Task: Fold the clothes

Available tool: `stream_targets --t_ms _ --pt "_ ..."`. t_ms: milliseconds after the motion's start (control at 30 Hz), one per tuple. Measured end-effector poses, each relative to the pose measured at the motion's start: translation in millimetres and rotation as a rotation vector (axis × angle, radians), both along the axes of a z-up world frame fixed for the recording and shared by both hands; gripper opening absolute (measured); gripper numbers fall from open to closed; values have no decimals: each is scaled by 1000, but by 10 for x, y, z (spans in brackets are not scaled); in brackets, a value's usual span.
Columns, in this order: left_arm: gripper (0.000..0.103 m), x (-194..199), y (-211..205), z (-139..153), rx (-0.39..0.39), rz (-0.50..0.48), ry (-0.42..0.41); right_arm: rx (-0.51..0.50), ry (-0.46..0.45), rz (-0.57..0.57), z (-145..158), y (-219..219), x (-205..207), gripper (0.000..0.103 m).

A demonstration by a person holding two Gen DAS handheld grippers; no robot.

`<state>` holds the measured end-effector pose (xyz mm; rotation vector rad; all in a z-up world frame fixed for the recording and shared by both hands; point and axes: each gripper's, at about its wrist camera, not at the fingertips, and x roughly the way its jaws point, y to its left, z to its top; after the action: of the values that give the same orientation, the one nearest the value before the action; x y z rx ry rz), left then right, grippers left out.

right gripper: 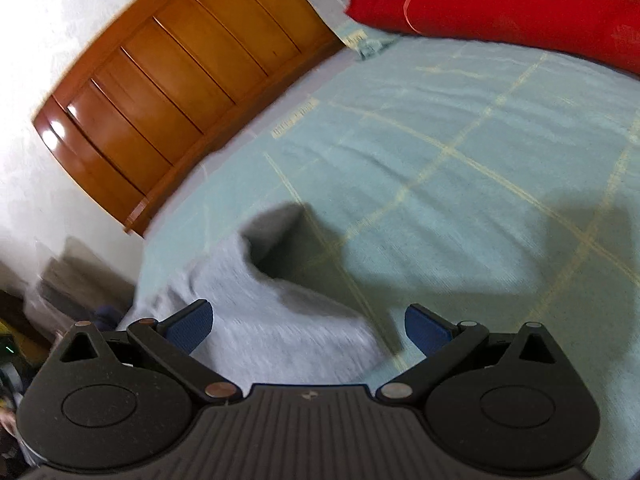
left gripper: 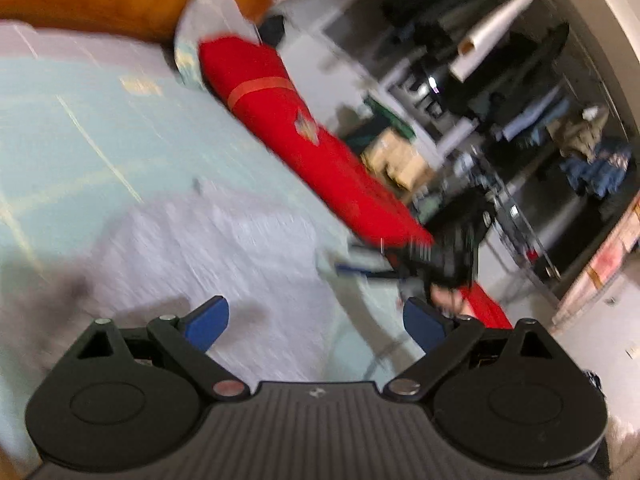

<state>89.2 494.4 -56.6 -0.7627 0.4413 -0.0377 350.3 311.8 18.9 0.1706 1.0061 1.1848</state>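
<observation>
Grey garment (right gripper: 256,304) lies on the bed, near its edge by the headboard end, one corner lifted into a dark-lined fold (shadow falls beside it on the sheet). In the left wrist view the same grey cloth (left gripper: 208,256) spreads flat just ahead of the fingers, motion-blurred.

Right gripper (right gripper: 308,328) hangs over the garment, blue pads spread wide, nothing between them. Left gripper (left gripper: 316,322) likewise apart and empty, over the cloth's edge. Further out in the left view the other gripper (left gripper: 436,256) shows as a dark blur near the bed's far side; detail not readable.

Bed sheet (right gripper: 460,152) is pale teal with thin yellowish grid lines, mostly smooth. Long red pillow (right gripper: 520,4) with a small patch printed on it lies along the far edge of the bed. Wooden headboard (right gripper: 168,88), orange-brown and panelled, stands against a white wall (right gripper: 52,12).

Beyond the bed, in the left view: open dark shelving (left gripper: 500,80) with hanging clothes and clutter, a white rolled tube (left gripper: 496,28) leaning across it, cardboard boxes (left gripper: 396,156) on the floor.
</observation>
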Motion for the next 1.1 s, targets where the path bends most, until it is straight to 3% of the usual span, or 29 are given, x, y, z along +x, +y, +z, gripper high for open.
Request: stream_targets --t_ms 200,433,533,600,733,800,900,1000,1100 --pt "94 255 -51 -281 -11 -58 94 68 33 88 185 527 43 103" --pt "94 181 -5 -340 -11 -117 72 -66 81 212 -79 1386 26 103" --pt "94 140 3 -354 -16 -121 51 -73 120 296 -212 1616 -22 103" --pt "94 120 18 -324 -9 -115 34 -18 79 328 -125 1700 -47 103" --pt "94 82 111 -213 0 -62 -6 195 41 321 183 1708 12 103" --pt "94 44 161 -165 4 -37 -27 174 -11 307 251 1684 9 103" --pt "94 -16 204 -103 21 6 -47 47 -149 236 272 1573 -27 103" --pt "94 -22 218 -88 4 2 -73 47 -173 229 273 1274 -85 103" --pt "94 55 266 -189 12 30 -3 86 -137 257 289 981 -184 103"
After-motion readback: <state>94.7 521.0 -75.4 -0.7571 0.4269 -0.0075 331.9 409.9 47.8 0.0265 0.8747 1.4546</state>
